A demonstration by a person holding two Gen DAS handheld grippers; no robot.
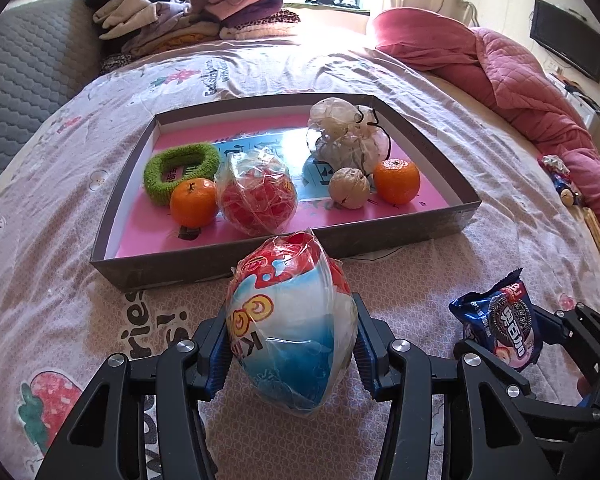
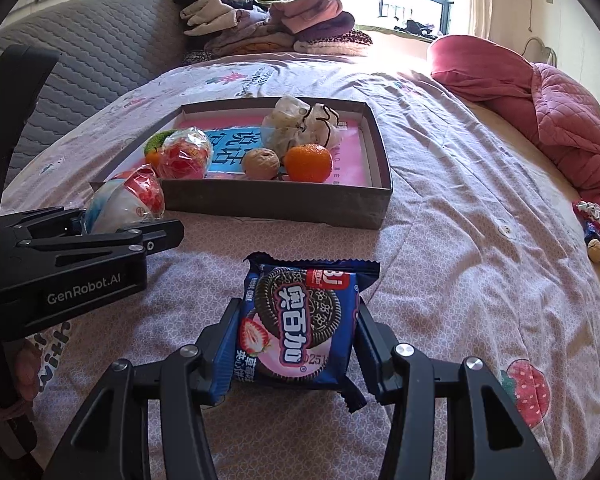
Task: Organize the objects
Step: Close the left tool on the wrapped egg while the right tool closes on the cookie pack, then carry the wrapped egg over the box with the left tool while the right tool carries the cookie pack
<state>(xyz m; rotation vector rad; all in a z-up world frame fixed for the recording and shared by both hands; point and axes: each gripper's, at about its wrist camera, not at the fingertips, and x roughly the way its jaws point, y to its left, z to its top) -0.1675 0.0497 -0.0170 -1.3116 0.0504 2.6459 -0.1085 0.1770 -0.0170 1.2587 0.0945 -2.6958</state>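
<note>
- The box (image 1: 260, 256), a shallow grey cardboard tray with a pink printed floor, lies on the flowered bedspread (image 1: 60, 184) and serves as the landmark for everything else.
- Inside the box, at its left end, a green fuzzy ring (image 1: 180, 170) lies just behind an orange (image 1: 193, 202); next to that orange sits a wrapped red ball (image 1: 256, 196).
- Toward the right end of the box stand a walnut (image 1: 349, 188) and a second orange (image 1: 397, 181), almost touching, with a crumpled pale bag (image 1: 346, 132) behind them.
- The left gripper (image 1: 292, 354) hovers just in front of the box's near wall, its tongs spread wide and clamped on a plastic-wrapped egg-shaped snack (image 1: 292, 332), red at the top, white and blue below; the snack's tip reaches the near wall in the left wrist view.
- From the right wrist view, the same snack (image 2: 124, 204) sits by the box's near left corner.
- The right gripper (image 2: 296, 344) is in front of the box, to the right of the left gripper, tongs pressed against both edges of a blue cookie packet (image 2: 300, 320) showing a dark sandwich cookie and a strawberry.
- The packet is held upright above the bedspread, apart from the box.
- Beyond the box, a heap of folded clothes (image 1: 196, 16) sits at the far side of the bed; to the box's right lies a pink quilt (image 1: 512, 76).
</note>
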